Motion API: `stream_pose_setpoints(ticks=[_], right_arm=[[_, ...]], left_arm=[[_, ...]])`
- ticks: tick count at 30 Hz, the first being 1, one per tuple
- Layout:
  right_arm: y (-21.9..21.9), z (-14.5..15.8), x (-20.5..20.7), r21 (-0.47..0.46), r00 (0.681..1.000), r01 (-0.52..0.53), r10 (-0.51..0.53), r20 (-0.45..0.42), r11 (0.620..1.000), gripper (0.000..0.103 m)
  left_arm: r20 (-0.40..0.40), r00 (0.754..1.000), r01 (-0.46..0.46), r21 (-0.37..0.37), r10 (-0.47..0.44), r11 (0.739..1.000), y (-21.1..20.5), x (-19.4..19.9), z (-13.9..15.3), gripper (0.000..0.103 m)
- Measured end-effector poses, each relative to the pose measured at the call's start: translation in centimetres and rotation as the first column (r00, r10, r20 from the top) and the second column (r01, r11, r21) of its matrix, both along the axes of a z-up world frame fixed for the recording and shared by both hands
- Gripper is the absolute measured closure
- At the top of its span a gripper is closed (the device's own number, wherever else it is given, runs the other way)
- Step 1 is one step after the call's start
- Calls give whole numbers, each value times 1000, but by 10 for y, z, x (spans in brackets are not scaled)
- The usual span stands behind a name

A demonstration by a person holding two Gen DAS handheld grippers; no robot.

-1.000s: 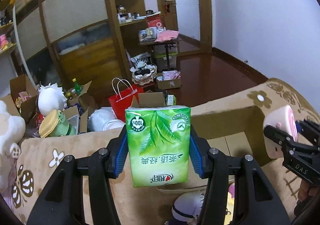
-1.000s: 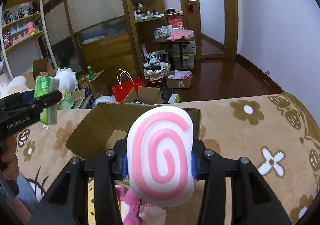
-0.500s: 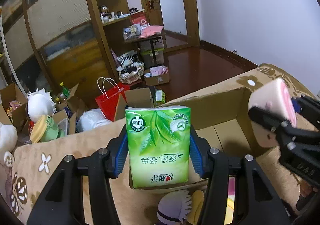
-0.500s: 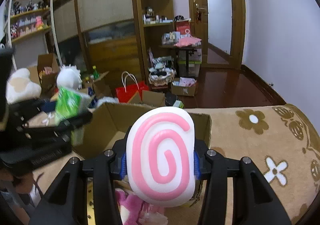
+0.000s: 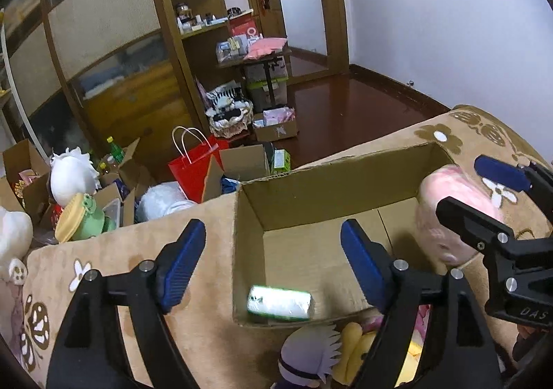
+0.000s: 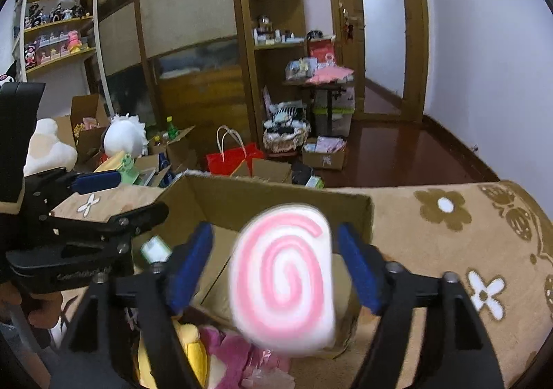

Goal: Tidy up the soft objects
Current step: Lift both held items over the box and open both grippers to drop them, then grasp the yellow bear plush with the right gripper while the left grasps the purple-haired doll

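Note:
An open cardboard box (image 5: pixel 338 164) lies on a tan flowered blanket (image 5: pixel 155 244). My left gripper (image 5: pixel 271 233) hangs over the box's left side, its jaws opening with nothing between them. The green tissue pack (image 5: pixel 280 303) lies blurred near the box's front wall, also seen as a pack end (image 6: pixel 155 249). My right gripper (image 6: pixel 275 233) is over the box (image 6: pixel 259 195), jaws opening. The pink-and-white swirl plush (image 6: pixel 283 282) sits blurred between the pads, with a gap on each side. From the left wrist, that plush (image 5: pixel 446 216) and the right gripper (image 5: pixel 473 190) show at the right.
Plush toys crowd the box's near side: a purple-and-white-haired doll (image 5: pixel 311 351), a yellow one (image 5: pixel 352 347), a pink one (image 6: pixel 235 354). Beyond the blanket, the floor holds a red bag (image 5: pixel 193 171), cartons and more toys. A hand (image 6: pixel 41 313) holds the left gripper (image 6: pixel 128 197).
Both grippers have opened. The tissue pack left my left jaws and dropped into the box. The swirl plush came free of the right pads and has slipped lower.

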State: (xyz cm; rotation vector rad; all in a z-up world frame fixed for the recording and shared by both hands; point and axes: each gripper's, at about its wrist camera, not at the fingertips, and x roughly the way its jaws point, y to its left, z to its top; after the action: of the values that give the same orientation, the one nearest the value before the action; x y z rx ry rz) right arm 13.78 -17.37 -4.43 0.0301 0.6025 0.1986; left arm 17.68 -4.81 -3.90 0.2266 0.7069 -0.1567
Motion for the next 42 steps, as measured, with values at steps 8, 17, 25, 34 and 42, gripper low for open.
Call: stream_pose_setpoints(ticks=[8,17,25,34,42], right_arm=[[-6,6,-9,-13,999,42,-42,-2,999,0],[2,14,-32,-19,999,38,-39,-30,999,0],[14,6,-56,-35,997,11,-13,-77,999,0],[32,-7,-65,-52,993,-29,23,-113,998,0],[47,-26,-60,-43,986,-51,44,-158,998,0]], left_arm=[[3,999,-44,58,44,997,11,-15,8,6],[-47,996,-69,50,71,996,29,-35,19,3],[-102,989,-100,30,102,995,42,-54,15,2],[-193,976,-101,-11,97,995,57,-56,-9,2],[-285,954,-117,-60,95,991,66,-44,-34,2]])
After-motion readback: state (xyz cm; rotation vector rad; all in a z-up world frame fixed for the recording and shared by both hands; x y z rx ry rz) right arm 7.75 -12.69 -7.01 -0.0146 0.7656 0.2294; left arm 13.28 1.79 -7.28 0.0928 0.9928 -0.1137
